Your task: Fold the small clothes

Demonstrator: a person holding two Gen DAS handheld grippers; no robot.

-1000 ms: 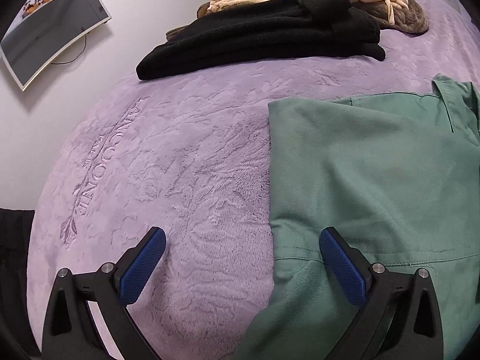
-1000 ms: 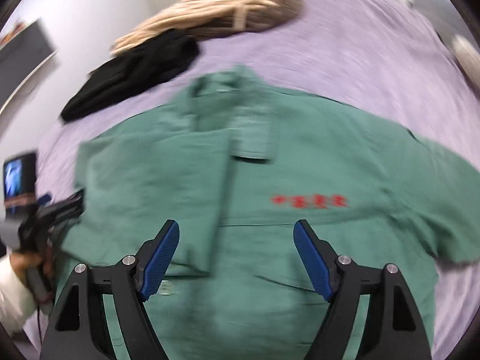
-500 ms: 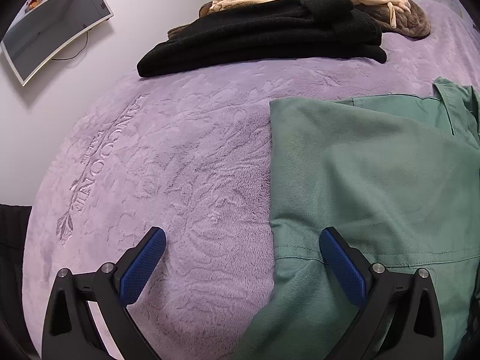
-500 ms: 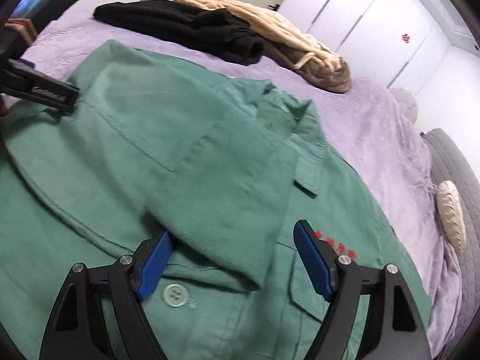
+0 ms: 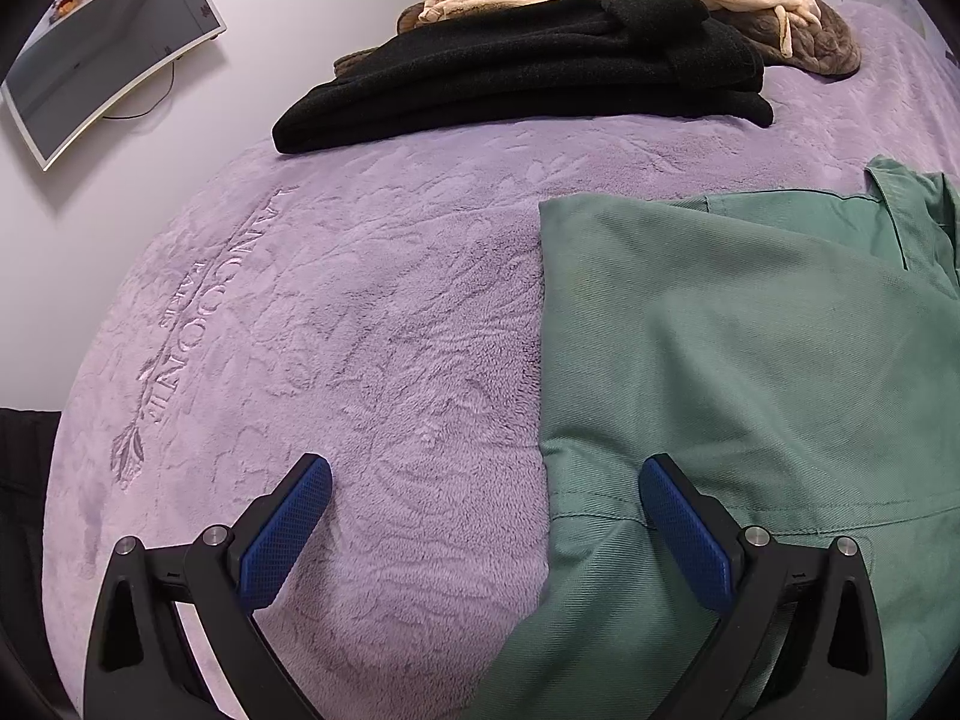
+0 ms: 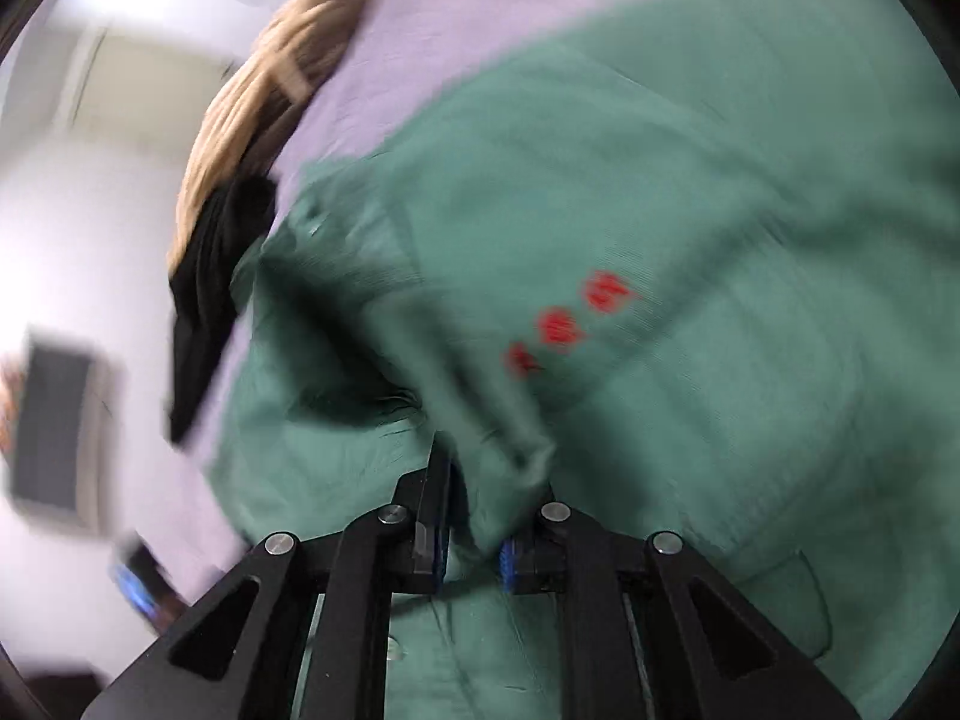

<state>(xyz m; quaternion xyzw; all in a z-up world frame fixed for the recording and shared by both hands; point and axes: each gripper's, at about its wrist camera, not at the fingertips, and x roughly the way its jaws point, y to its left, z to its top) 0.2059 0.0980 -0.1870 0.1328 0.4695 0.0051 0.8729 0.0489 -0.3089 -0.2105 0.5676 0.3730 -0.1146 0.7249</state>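
The right gripper (image 6: 471, 546) is closing its jaws on a bunched fold of the green shirt (image 6: 690, 228), cloth pinched between the pads. The left gripper (image 5: 483, 531) hangs released, one pad over the shirt's edge (image 5: 720, 372), the other over the purple blanket (image 5: 360, 312). The shirt lies spread on the bed, with black clothes (image 5: 522, 72) at twelve o'clock. Judging by this, a fold is under way; next the right hand should carry its flap across and lay it flat.

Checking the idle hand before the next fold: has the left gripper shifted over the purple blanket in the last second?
No. The left gripper sits where it was: its fingers frame the same green shirt edge, and the embossed lettering on the purple blanket barely shifts.
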